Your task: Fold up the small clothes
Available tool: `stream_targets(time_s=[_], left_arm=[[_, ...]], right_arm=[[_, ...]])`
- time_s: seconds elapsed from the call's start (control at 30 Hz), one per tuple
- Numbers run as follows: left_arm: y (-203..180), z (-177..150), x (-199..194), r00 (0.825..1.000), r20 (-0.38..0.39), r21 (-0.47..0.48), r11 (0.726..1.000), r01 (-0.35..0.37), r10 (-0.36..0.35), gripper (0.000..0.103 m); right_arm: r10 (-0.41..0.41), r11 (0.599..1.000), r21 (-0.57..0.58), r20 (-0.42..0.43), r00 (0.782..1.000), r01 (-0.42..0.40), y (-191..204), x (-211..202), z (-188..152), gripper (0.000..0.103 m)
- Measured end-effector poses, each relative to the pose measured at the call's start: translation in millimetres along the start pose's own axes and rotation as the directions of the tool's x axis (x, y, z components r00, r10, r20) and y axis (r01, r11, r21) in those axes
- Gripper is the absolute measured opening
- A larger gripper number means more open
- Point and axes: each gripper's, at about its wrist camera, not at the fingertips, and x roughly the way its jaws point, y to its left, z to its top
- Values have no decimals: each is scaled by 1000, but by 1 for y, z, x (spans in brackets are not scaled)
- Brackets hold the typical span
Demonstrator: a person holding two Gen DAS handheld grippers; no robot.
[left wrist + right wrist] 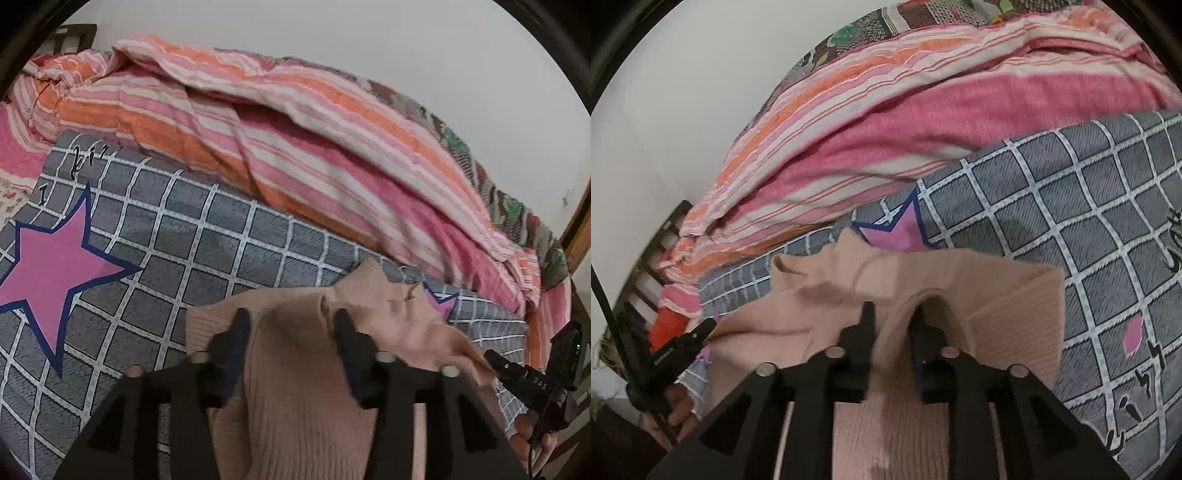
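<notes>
**A:** Grey checked bedsheet (207, 236) with pink stars is my surface. What do you see on it?

**B:** Your peach ribbed garment (295, 398) lies on it, near six o'clock in both wrist views. Why is it bunched there?

**A:** I judge that I am laying it down to begin a fold, so both tools are low over it. My left gripper (291, 332) has its jaws about half apart, with a ridge of the knit rising between them; the pads do not seem to press it.

**B:** And the right gripper (892, 319)?

**A:** It is only a little open. Cloth stands up between the fingers, but the picture is blurred, so I cannot tell if it is pinched.

**B:** What is beyond the garment?

**A:** At twelve o'clock, a striped pink and orange quilt (295, 140) is heaped against the white wall (369, 33), so it leaves the sheet free for folding.
</notes>
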Motion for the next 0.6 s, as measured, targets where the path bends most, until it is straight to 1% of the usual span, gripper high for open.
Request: stream_targets(time_s=[0.07, 0.17, 0.27, 0.37, 0.43, 0.53, 0.6], left_arm=[[-2, -2, -7, 1000, 8, 17, 1000, 5, -5, 58], [-6, -10, -25, 1000, 3, 50, 999, -10, 10, 58], [-4, -24, -44, 1000, -11, 59, 998, -14, 15, 58], [2, -45, -61, 999, -38, 55, 998, -8, 10, 58], [6, -60, -71, 999, -49, 48, 999, -7, 9, 58], [17, -89, -83, 997, -82, 13, 1000, 4, -2, 58], [25, -108, -88, 994, -105, -29, 999, 13, -16, 58]], right_arm=[[-2, 1000, -7, -3, 1000, 2, 2, -9, -3, 25], [6, 1000, -31, 0, 1000, -6, 8, -31, -13, 32], [-21, 997, -74, 2, 1000, 21, 11, -61, -35, 38], [-66, 992, -107, -7, 998, 65, 8, -83, -58, 39], [-95, 988, -125, -32, 995, 90, 2, -97, -79, 39], [-93, 989, -117, -60, 994, 85, -8, -110, -103, 39], [-82, 993, -92, -86, 993, 74, -15, -113, -117, 39]])
